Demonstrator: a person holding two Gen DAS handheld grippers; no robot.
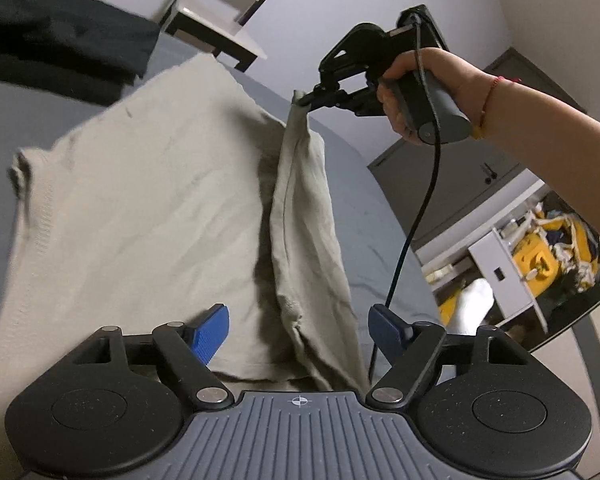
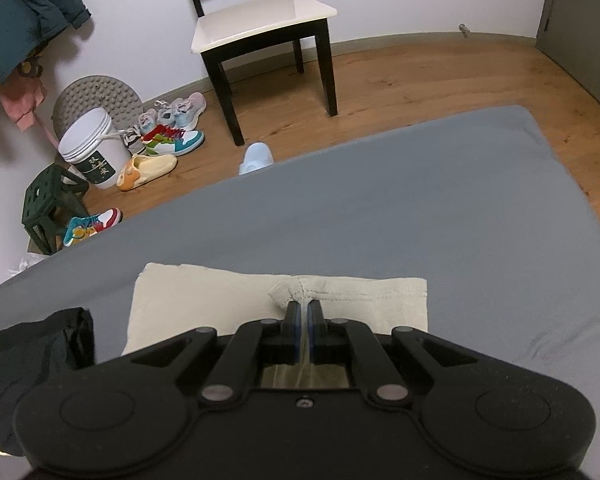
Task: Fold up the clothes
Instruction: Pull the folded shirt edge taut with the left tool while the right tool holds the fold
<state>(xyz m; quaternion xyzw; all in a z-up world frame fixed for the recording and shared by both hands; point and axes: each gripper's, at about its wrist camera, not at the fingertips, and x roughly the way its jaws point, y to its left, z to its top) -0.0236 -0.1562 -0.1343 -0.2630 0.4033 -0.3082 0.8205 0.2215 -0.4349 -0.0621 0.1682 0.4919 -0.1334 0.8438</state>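
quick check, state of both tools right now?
Left tool: open, holding nothing, poised over the beige garment.
Right tool: closed on a raised edge of the beige garment.

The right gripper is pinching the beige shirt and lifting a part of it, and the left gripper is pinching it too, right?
Not quite. The left gripper is open, its blue pads spread apart with nothing between them, as the left wrist view shows. The right gripper does pinch the beige shirt and lifts a part of it.
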